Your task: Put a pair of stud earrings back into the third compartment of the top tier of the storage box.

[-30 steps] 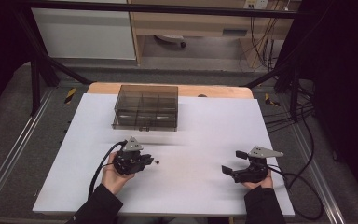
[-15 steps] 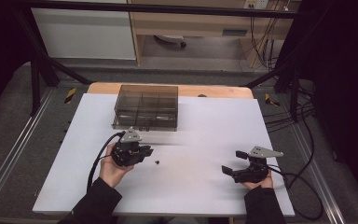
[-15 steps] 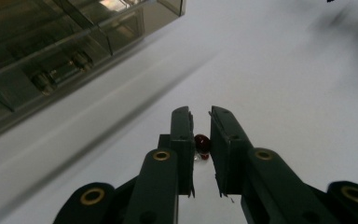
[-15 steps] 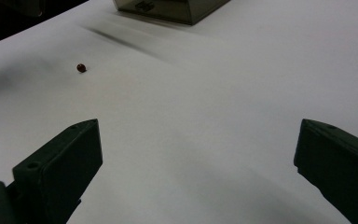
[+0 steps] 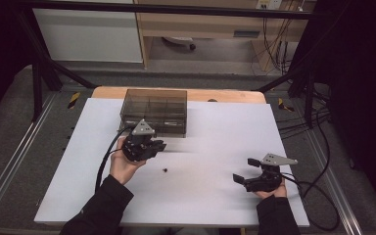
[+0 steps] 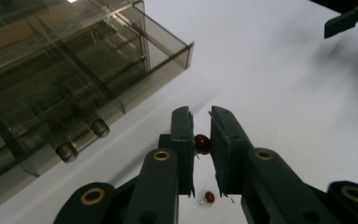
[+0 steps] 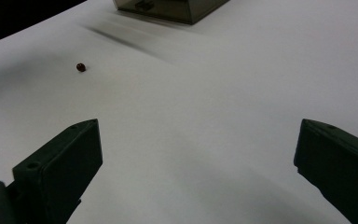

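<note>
Beads are being sorted into a box, judging by the layout. A small dark red round bead [image 6: 202,143] is pinched between the nearly closed jaws of the left gripper [image 6: 201,140], just short of their tips. A second small dark red bead [image 6: 209,197] lies on the white table [image 5: 215,147] below and behind those jaws; in the high view it [image 5: 165,170] is seen loose just beside the left gripper [image 5: 152,146]. The smoky transparent plastic compartment box [image 6: 74,84] stands ahead and to the left of the jaw tips, near but not touched.

For the step in hand, the carry to the box, the pinch should be kept steady, since so small and round a bead is likely to roll out if the grip is slackened. The jaws are best brought directly above one compartment and lowered before the bead is released, so that it cannot bounce over a divider.

The right gripper [image 5: 254,180] is held low over the table with its jaws wide apart and nothing between them; the loose bead [image 7: 80,67] lies well ahead of its left jaw.

No brand, label or readable writing can be made out.
</note>
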